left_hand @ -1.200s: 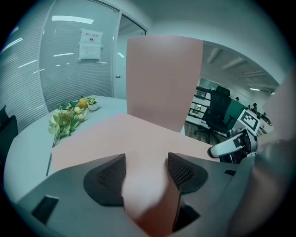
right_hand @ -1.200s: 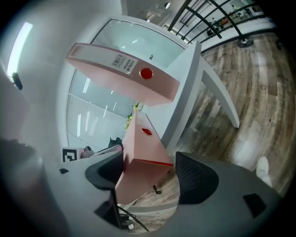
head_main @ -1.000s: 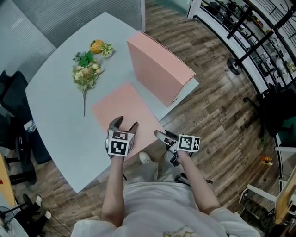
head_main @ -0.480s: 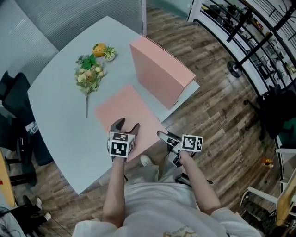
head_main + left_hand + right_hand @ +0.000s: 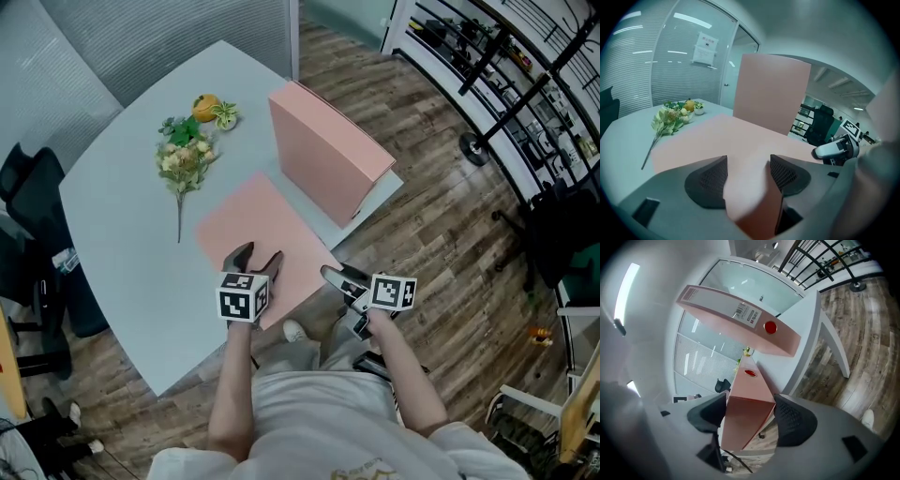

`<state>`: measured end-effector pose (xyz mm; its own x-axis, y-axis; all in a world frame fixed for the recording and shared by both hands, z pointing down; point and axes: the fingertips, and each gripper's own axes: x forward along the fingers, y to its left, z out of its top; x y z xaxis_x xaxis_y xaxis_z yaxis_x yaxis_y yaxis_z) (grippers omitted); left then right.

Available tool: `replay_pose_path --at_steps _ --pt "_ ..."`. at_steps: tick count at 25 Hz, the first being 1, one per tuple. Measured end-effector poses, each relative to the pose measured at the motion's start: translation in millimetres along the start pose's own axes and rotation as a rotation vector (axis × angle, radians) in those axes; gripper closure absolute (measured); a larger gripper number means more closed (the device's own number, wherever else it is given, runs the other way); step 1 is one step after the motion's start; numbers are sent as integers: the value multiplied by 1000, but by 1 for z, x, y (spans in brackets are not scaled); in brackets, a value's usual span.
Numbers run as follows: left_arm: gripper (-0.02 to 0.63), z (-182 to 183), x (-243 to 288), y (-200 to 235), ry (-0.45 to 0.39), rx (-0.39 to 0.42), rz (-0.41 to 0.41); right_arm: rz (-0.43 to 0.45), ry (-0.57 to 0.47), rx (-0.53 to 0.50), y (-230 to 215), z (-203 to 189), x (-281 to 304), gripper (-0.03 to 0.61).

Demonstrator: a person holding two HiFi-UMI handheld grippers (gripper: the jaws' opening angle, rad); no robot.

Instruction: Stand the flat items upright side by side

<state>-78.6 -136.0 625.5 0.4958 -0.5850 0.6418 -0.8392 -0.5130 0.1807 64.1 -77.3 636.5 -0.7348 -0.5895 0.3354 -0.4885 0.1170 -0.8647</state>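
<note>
Gripping the flat pink binder (image 5: pixel 262 225) by its near edge: left gripper (image 5: pixel 258 256) and right gripper (image 5: pixel 332 275), jaws clamped on it. Stiff, probably light; corner holds suit tipping upright.

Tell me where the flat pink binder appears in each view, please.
Head view: flat binder at the centre.
Left gripper view: it fills the middle and runs down to the bottom edge.
Right gripper view: low centre, seen end-on.
Shared landmark: the upright binder, just beyond it in every view.
</note>
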Motion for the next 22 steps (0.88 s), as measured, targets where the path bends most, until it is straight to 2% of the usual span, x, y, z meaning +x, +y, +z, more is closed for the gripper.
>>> replay_pose_path --at_steps 22 --pt "330 33 -14 -11 -157 -112 -74 -21 -35 -235 52 44 -24 256"
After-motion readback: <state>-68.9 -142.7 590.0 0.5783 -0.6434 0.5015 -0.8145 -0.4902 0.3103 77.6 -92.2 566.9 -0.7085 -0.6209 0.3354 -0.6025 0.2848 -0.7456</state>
